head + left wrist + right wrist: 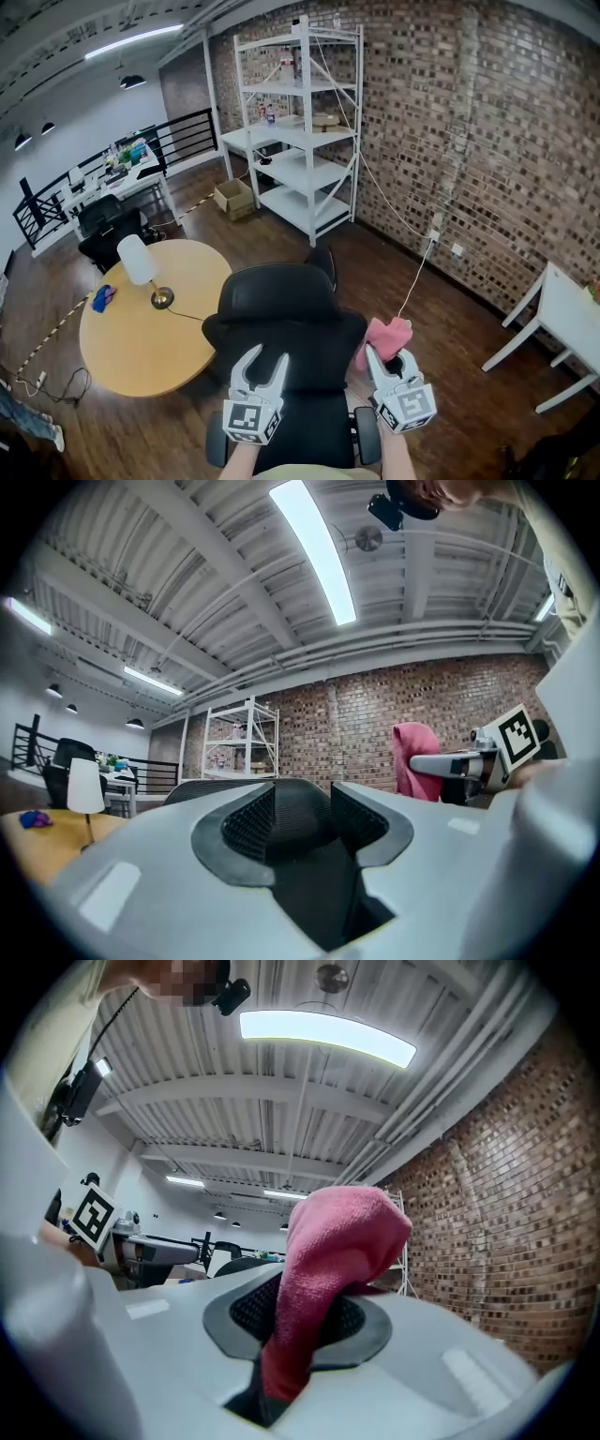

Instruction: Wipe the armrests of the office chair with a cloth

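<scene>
"Between the jaws of the right gripper (386,360), what is that pink thing?"

"That is the cloth (333,1251). It is a fuzzy, rose-pink towel, folded thick. The jaws are clenched on its lower end, and the rest stands up out of them and flops over at the top into a rounded hump."

"And where does it sit against the office chair (281,314)?"

"Seen from the head view, it is held at the right edge of the black mesh backrest, up by the shoulder. Whether it brushes the backrest I cannot tell. It is well apart from both armrests. The right armrest (367,436) is lower in the picture, close to the person's wrist, and the left armrest (216,439) is across the seat."

"What about the left gripper (265,354)?"

"Its jaws stand apart in a V, with nothing pinched between them. In its own view only the dark curve of the chair back shows beyond the gap. It hovers over the seat, in front of the backrest. The cloth is off to its right, well apart from it."
</scene>
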`<state>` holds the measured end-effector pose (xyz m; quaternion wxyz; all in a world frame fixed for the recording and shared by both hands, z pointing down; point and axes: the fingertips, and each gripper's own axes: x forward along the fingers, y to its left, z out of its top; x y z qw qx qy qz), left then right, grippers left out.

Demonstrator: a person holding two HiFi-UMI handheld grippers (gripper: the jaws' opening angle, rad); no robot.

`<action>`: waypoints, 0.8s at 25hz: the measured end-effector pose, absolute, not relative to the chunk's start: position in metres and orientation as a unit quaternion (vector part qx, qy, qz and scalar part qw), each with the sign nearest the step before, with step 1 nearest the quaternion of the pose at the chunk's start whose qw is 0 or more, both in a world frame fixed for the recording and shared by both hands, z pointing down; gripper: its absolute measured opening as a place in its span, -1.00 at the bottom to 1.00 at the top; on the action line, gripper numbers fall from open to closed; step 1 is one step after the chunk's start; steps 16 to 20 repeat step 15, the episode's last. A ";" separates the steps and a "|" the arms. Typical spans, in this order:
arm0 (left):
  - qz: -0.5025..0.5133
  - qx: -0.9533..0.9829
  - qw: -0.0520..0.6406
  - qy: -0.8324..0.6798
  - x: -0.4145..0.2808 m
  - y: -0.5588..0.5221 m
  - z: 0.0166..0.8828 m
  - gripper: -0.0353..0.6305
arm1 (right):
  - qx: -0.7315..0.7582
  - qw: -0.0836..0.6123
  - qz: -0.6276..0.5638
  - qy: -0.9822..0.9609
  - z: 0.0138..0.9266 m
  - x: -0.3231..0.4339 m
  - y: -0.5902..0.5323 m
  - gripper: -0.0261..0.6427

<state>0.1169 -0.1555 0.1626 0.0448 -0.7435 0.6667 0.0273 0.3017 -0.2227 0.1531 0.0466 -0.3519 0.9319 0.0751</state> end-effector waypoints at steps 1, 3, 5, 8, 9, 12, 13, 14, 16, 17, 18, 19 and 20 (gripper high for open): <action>0.025 -0.738 0.046 0.672 0.114 -0.157 0.165 -0.35 | -0.356 0.046 0.073 0.930 0.154 0.302 -0.224 -0.72; 0.024 -0.729 0.045 0.683 0.109 -0.161 0.171 -0.31 | -0.360 0.043 0.069 0.929 0.156 0.301 -0.226 -0.72; 0.020 -0.718 0.041 0.695 0.104 -0.163 0.174 -0.28 | -0.361 0.040 0.068 0.929 0.159 0.299 -0.227 -0.72; 0.017 -0.705 0.030 0.709 0.099 -0.162 0.174 -0.26 | -0.359 0.037 0.064 0.930 0.161 0.297 -0.226 -0.72; 0.019 -0.703 0.028 0.711 0.097 -0.162 0.173 -0.24 | -0.358 0.037 0.063 0.931 0.161 0.296 -0.226 -0.72; 0.023 -0.701 0.031 0.712 0.094 -0.161 0.171 -0.24 | -0.354 0.036 0.060 0.933 0.161 0.292 -0.225 -0.72; 0.024 -0.702 0.032 0.711 0.094 -0.162 0.171 -0.24 | -0.354 0.034 0.061 0.933 0.161 0.291 -0.225 -0.72; 0.024 -0.703 0.033 0.710 0.093 -0.163 0.171 -0.24 | -0.354 0.032 0.062 0.933 0.162 0.290 -0.225 -0.72; 0.025 -0.704 0.034 0.709 0.093 -0.163 0.170 -0.24 | -0.354 0.028 0.064 0.933 0.164 0.289 -0.225 -0.72; 0.025 -0.704 0.034 0.709 0.093 -0.163 0.170 -0.24 | -0.354 0.028 0.064 0.933 0.164 0.289 -0.225 -0.72; 0.025 -0.704 0.034 0.709 0.093 -0.163 0.170 -0.24 | -0.354 0.028 0.064 0.933 0.164 0.289 -0.225 -0.72; 0.025 -0.704 0.034 0.709 0.093 -0.163 0.170 -0.24 | -0.354 0.028 0.064 0.933 0.164 0.289 -0.225 -0.72; 0.025 -0.704 0.034 0.709 0.093 -0.163 0.170 -0.24 | -0.354 0.028 0.064 0.933 0.164 0.289 -0.225 -0.72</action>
